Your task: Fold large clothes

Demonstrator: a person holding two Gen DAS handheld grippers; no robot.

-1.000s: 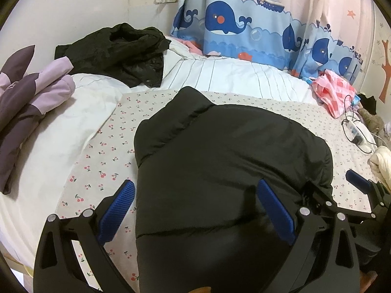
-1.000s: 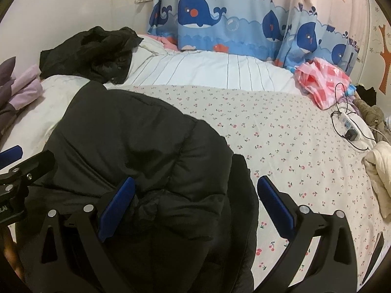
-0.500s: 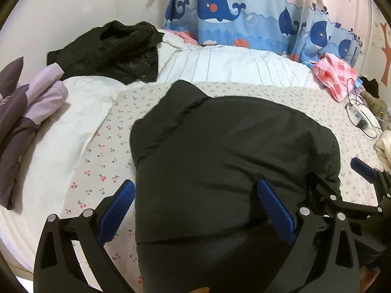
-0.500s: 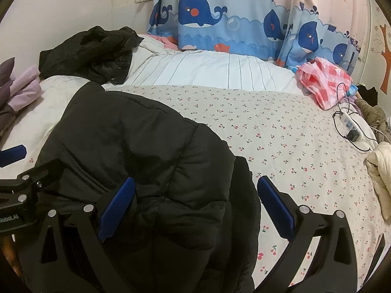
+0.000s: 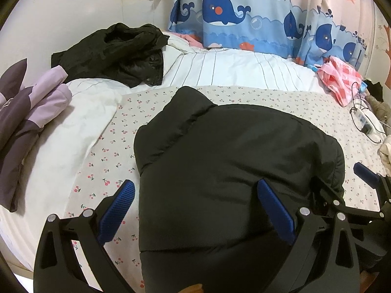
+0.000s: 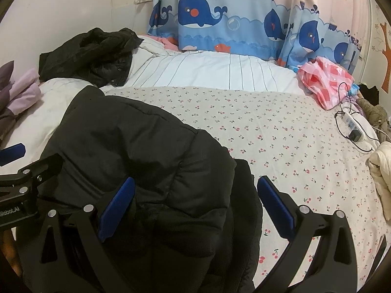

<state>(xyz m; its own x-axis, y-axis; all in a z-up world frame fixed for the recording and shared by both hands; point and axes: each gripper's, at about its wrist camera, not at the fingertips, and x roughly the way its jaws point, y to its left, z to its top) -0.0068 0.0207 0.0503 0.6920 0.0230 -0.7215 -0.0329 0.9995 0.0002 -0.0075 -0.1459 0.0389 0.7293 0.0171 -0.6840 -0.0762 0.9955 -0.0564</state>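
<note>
Cherry-print bedding (image 5: pixel 281 102) spreads ahead of both tools under a whale curtain (image 6: pixel 220 17). Between the wide-apart fingers of the left gripper (image 5: pixel 195 210) and right gripper (image 6: pixel 193 207) lies the black puffer jacket (image 5: pixel 232 158), its near hem cut off below. "Robot.AI" reads on the left tool's body, partly cropped

Your left gripper (image 5: pixel 194 210), black open-frame arms with triangular cut-outs, silver screw heads at the joints, ribbed blue finger pads (image 5: pixel 116 210), your right gripper (image 6: pixel 195 208) built alike, white "Robot.AI" lettering on your left gripper's black body.
</note>
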